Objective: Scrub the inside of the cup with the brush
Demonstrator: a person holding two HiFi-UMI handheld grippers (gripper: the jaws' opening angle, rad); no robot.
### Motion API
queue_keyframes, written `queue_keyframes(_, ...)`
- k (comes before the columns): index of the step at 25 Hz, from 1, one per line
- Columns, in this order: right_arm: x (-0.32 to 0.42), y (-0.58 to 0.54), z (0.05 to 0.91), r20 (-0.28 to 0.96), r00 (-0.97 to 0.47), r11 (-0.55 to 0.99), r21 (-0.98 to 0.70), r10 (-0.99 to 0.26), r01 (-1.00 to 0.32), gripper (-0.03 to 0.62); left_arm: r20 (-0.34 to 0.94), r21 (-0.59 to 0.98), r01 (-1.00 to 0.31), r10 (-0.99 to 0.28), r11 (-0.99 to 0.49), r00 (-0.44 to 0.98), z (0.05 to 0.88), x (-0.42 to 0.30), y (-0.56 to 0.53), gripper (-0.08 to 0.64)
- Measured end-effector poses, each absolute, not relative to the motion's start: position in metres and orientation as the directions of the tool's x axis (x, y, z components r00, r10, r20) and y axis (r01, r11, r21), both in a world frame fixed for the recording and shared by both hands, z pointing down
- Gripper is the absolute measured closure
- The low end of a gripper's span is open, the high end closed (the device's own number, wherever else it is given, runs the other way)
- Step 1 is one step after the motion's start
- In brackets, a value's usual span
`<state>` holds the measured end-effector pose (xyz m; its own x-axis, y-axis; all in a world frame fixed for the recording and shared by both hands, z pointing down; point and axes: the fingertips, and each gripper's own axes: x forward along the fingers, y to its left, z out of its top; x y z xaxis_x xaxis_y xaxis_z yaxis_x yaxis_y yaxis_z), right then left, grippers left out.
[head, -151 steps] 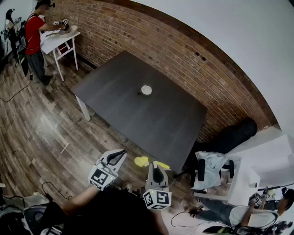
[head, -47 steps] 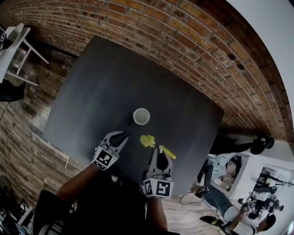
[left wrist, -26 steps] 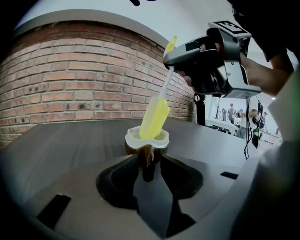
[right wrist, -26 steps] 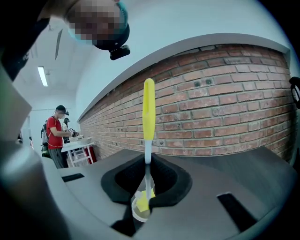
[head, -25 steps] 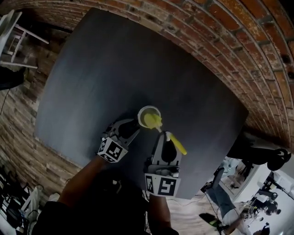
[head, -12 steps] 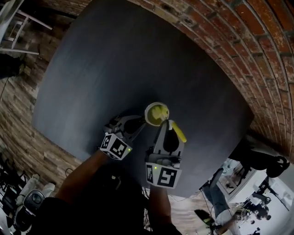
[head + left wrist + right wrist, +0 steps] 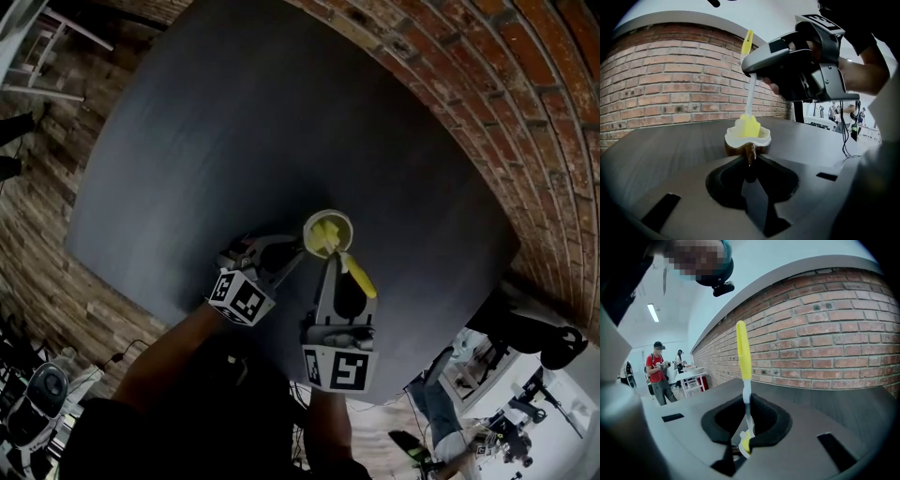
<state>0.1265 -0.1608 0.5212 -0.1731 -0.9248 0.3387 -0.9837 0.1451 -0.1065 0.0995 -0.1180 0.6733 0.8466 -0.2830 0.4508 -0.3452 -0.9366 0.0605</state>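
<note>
A small cup (image 7: 328, 228) with a white inside and a brown outside (image 7: 747, 139) stands on the dark table (image 7: 187, 141). My left gripper (image 7: 292, 249) reaches it from the near left. Its jaws have just been closing, and they now pinch the cup's near side (image 7: 749, 157). My right gripper (image 7: 334, 268) is shut on the thin stem of a yellow brush (image 7: 743, 350). The brush's handle sticks up above the right gripper's jaws (image 7: 745, 437). The yellow brush head (image 7: 749, 126) sits inside the cup's mouth.
A brick wall (image 7: 487, 103) runs along the table's far and right edges. Wood floor lies to the left (image 7: 37, 244). In the right gripper view a person in red (image 7: 657, 372) stands by a white table (image 7: 691, 376) far off to the left.
The left jaws stood wide beside the cup a second ago and are now shut on it. The brush head has sunk from above the rim into the cup.
</note>
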Motion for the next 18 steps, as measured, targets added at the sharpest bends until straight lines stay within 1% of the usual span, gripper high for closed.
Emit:
queue_keyframes(5,0.130,-0.148,0.524,0.449,-0.190,0.175,-0.075,-0.873,-0.982,0.540,0.452,0.061,-0.341,-0.279,-0.938,0.847,0.674,0.098,-0.116,0.482)
queue_keyframes(9,0.130,-0.144,0.522,0.512,-0.166,0.181,-0.021,-0.842,-0.983,0.540,0.455,0.067,-0.343,-0.277,-0.937,0.847,0.674,0.098,-0.114,0.482)
queue_keyframes(15,0.131,-0.139,0.522,0.564,-0.103,0.156,0.046,-0.819,-0.987,0.540,0.453,0.069,-0.352,-0.285,-0.934,0.845,0.673,0.098,-0.115,0.482)
queue_keyframes(18,0.139,-0.138,0.521,0.541,-0.066,0.152,0.116,-0.838,-0.982,0.540,0.453,0.068,-0.352,-0.286,-0.934,0.845,0.673,0.098,-0.115,0.482)
